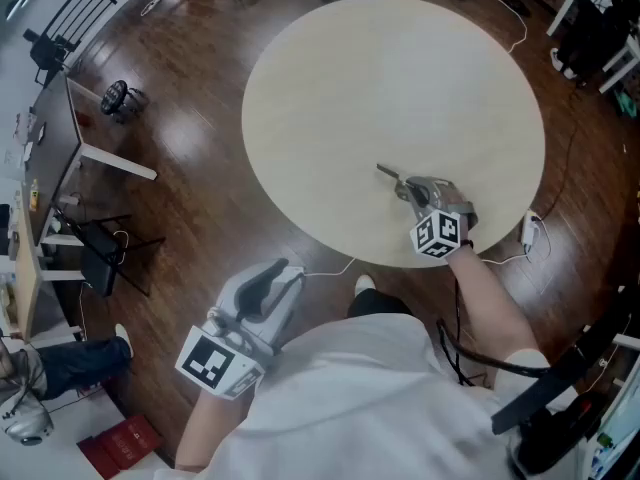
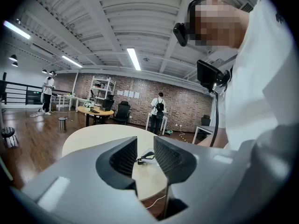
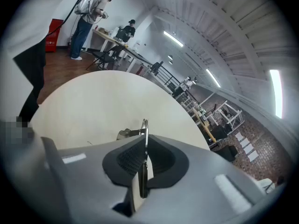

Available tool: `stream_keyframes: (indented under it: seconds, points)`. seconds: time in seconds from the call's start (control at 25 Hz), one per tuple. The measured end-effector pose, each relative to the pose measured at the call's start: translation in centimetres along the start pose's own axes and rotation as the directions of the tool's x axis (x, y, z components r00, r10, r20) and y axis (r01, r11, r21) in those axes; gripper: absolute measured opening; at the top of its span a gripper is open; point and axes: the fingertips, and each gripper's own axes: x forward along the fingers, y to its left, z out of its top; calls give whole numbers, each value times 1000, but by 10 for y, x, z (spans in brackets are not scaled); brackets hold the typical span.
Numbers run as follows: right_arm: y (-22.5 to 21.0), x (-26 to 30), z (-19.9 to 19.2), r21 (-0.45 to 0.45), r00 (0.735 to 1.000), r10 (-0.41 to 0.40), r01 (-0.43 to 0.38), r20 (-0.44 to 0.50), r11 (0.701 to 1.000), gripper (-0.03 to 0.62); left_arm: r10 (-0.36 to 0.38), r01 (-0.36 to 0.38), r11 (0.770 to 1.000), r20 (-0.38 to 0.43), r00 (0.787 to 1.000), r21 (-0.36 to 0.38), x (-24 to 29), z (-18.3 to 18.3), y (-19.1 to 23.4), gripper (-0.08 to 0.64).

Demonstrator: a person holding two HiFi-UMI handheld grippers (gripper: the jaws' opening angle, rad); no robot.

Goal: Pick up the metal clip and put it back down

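The metal clip (image 1: 388, 173) is a thin silver piece at the near right part of the round beige table (image 1: 380, 78). My right gripper (image 1: 412, 190) is shut on it. In the right gripper view the clip (image 3: 145, 127) stands edge-on between the pads and sticks out past the jaws of the right gripper (image 3: 144, 158). Whether the clip touches the table cannot be told. My left gripper (image 1: 280, 276) hangs off the table, over the floor near my body. In its own view the left gripper (image 2: 145, 154) is open and holds nothing; the table (image 2: 93, 135) lies beyond it.
Dark wooden floor surrounds the table. A white power adapter (image 1: 531, 230) with cables lies on the floor by the table's right edge. A desk (image 1: 55, 158) and a black chair (image 1: 105, 253) stand at the left. A red book (image 1: 118, 444) lies near my feet. People (image 2: 159, 110) stand in the background.
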Motion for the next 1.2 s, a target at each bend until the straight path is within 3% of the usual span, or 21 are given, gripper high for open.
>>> stream_keyframes:
  seconds: [0.32,0.6,0.88,1.2]
  points:
    - [-11,-62,57,13,999,-35,35,8,999,6,-2,2,1000,44,999,-2,-58,4,-6,95]
    - [1,-136,158,-1,996,-48,48,77,999,7,18,-18,1000,92,996,-7,-139,-8,-5,95]
    - [47,-208,254,-16,988,-47,49,150,999,6,53,-48,998,124,991,-39,-224,-30,-2,95]
    - [119,-280,331,-55,979,-43,55,198,997,6,92,-83,994,139,986,-70,-306,-67,-4,95]
